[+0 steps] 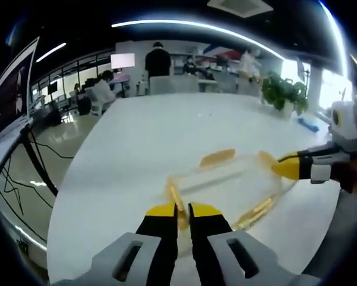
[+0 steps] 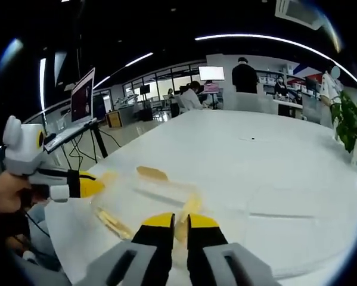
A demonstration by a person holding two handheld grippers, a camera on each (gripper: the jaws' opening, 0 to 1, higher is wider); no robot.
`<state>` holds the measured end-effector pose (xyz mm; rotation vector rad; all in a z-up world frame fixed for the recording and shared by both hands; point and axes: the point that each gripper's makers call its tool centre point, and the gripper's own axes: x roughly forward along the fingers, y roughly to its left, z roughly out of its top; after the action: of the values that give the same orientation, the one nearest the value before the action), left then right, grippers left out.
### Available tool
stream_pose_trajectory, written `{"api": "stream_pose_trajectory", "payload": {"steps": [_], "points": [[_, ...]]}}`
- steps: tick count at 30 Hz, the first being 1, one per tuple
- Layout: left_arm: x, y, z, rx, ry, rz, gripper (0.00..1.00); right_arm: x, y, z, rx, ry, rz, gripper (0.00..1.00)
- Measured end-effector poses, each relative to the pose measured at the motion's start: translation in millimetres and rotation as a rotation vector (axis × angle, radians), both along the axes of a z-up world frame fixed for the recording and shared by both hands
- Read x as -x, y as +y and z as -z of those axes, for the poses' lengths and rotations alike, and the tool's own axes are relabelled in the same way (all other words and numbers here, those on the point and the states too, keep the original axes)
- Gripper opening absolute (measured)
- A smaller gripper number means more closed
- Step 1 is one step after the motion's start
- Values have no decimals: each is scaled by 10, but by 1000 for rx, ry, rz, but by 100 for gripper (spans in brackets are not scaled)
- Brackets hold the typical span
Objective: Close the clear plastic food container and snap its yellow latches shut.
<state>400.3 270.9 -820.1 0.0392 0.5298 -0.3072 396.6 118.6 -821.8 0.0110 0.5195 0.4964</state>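
The clear plastic container (image 1: pixel 226 182) lies flat on the white table (image 1: pixel 166 131), lid on, with yellow latches on its sides. In the left gripper view my left gripper (image 1: pixel 183 210) is shut, its yellow tips pinching the end latch (image 1: pixel 173 196). The right gripper (image 1: pixel 285 167) comes in from the right, against the opposite end latch (image 1: pixel 265 158). In the right gripper view the container (image 2: pixel 148 193) is in front of my right gripper (image 2: pixel 180 220), whose jaws stand close together on the near end latch (image 2: pixel 191 207). The left gripper (image 2: pixel 90 185) touches the far end.
A potted plant (image 1: pixel 284 92) and a blue object (image 1: pixel 308 123) stand at the table's far right. A laptop on a stand (image 2: pixel 83 95) with trailing cables is off the table's left. People sit and stand at desks beyond the table (image 2: pixel 244 74).
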Motion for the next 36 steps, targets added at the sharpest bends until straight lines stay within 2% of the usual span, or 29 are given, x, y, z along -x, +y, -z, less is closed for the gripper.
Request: {"api": "stream_pose_trajectory", "payload": {"steps": [19,23,36], "points": [[12,-118,-164,-18,-21,25,5,-9,-99,-123,9,-24,5,3],[38,-161,-181,-42,-19,34,5,-3,-133,-162,12,-33,-4,3],[52,-396,-271,-32,-22,60,5,0,-371,-245,13,-37,23,3]]}}
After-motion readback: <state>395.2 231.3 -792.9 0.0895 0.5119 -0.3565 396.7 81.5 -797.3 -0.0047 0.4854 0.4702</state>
